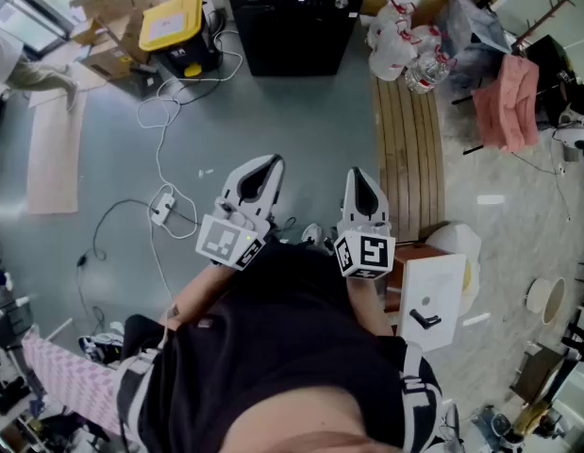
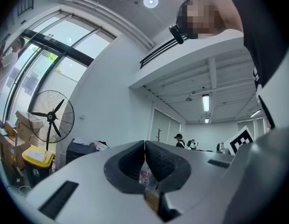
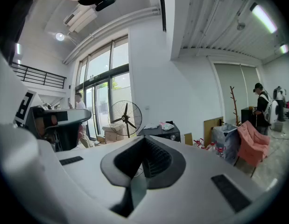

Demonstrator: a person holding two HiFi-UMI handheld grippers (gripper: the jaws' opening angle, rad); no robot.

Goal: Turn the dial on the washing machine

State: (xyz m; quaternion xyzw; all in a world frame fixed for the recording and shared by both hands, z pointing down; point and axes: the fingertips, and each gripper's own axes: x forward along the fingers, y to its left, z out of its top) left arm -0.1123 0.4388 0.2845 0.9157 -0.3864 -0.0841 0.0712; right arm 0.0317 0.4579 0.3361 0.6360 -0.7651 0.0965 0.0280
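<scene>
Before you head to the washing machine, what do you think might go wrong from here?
1. A white cable loops over the floor between you and the washing machine; a foot may catch it.
2. The left tongs and right tongs are both shut and far from the machine; unless opened in time, they would likely slip off the small dial.

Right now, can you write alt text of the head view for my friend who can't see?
Seen from above, a person holds the left gripper and right gripper, both shut and empty, pointing across grey floor toward a black washing machine.
</scene>
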